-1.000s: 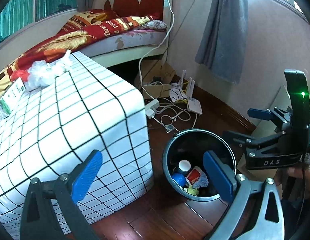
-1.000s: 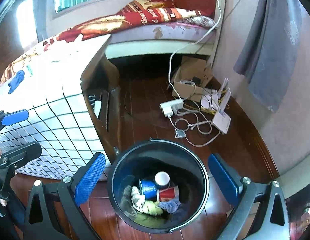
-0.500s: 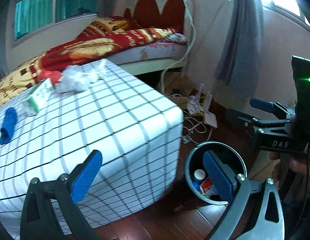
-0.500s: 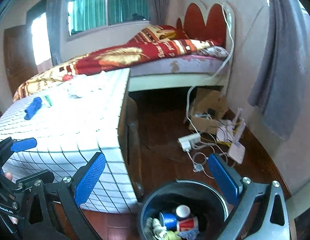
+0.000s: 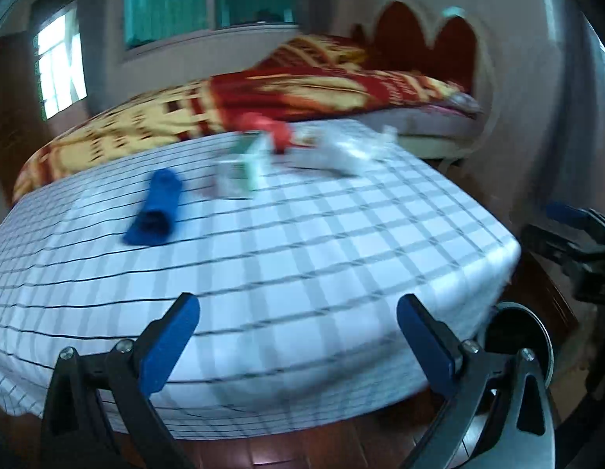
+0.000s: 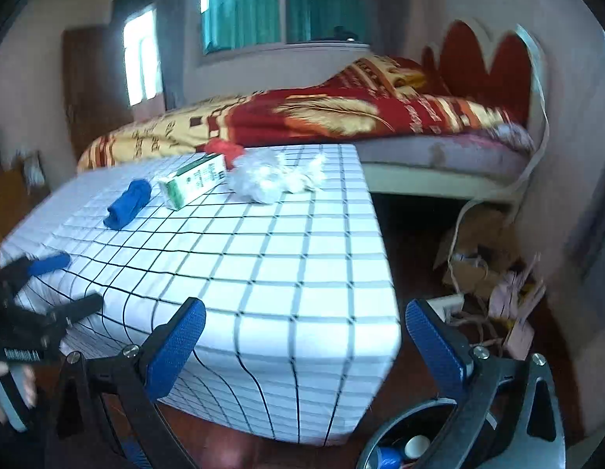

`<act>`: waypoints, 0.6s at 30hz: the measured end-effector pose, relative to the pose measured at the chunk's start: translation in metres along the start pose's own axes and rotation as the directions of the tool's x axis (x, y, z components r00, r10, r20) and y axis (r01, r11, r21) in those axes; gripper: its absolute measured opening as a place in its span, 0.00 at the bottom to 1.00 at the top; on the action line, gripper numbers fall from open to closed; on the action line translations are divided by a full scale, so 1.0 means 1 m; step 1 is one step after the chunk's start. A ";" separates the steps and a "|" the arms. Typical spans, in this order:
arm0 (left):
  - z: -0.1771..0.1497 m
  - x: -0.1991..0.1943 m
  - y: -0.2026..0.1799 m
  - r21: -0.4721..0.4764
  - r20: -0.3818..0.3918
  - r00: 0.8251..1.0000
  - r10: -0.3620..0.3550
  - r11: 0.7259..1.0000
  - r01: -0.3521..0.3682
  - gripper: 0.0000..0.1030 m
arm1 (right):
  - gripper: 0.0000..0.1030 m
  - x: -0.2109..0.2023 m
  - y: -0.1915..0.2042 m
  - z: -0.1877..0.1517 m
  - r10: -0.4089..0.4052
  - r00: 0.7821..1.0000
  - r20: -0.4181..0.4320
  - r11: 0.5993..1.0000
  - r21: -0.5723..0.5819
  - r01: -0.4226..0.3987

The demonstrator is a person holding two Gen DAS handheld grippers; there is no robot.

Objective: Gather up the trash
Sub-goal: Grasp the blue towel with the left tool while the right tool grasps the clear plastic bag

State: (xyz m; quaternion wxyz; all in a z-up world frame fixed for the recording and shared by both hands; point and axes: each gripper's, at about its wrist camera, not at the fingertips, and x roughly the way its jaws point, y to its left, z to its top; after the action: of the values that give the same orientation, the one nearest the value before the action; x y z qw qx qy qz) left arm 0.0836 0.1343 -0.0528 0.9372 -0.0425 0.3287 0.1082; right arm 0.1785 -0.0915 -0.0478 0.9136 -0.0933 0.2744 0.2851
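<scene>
- A home bedroom: a bed [image 6: 341, 125] with a red and gold blanket [image 6: 326, 113] and a scalloped red headboard [image 6: 486, 62].
- Curtained windows [image 6: 279, 8] behind it.
- Dark wooden floor [image 6: 412, 258], with cables and a cardboard box [image 6: 478, 246] along the wall.
- A table under a checked cloth [image 6: 263, 258] beside the bed.

Blue rolled cloth [image 6: 127, 204] lying left on checked top; green-white carton [image 6: 194, 180] on its side beside it; crumpled white plastic [image 6: 277, 178] right; red item [image 6: 223, 150] behind carton; bin [image 6: 404, 439] on floor, partly filled.
</scene>
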 end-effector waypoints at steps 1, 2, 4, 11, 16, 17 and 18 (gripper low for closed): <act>0.003 0.002 0.013 -0.021 0.001 1.000 0.012 1.000 -0.012 0.98 | 1.00 0.004 0.006 0.007 0.015 1.000 0.003 1.000 -0.010 -0.015; 0.006 0.005 0.026 -0.039 0.000 1.000 0.027 0.999 -0.027 0.98 | 1.00 0.008 0.011 0.012 0.023 1.000 0.004 1.000 -0.016 -0.023; 0.010 0.012 0.044 -0.063 -0.008 0.999 0.047 0.997 -0.048 0.98 | 1.00 0.023 0.019 0.027 0.022 1.000 0.001 1.000 -0.021 -0.022; 0.031 0.049 0.102 -0.157 -0.019 0.996 0.084 0.984 -0.086 0.87 | 1.00 0.097 0.035 0.072 0.060 0.994 -0.089 0.998 0.004 -0.060; 0.047 0.083 0.120 -0.185 -0.061 0.995 0.084 0.978 -0.094 0.84 | 1.00 0.144 0.044 0.094 0.055 0.991 -0.123 0.998 -0.031 -0.059; 0.051 0.088 0.122 -0.180 -0.060 0.994 0.088 0.979 -0.098 0.84 | 1.00 0.153 0.044 0.100 0.051 0.991 -0.124 0.998 -0.028 -0.055; 0.054 0.092 0.123 -0.174 -0.060 0.994 0.091 0.980 -0.100 0.84 | 1.00 0.161 0.044 0.103 0.049 0.991 -0.128 0.998 -0.029 -0.053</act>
State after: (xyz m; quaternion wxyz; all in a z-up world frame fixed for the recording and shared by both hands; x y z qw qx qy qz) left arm 0.1577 0.2777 -0.0693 0.9146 -0.1126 0.3437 0.1809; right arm 0.3101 0.0540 -0.0515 0.8851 -0.1190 0.3298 0.3061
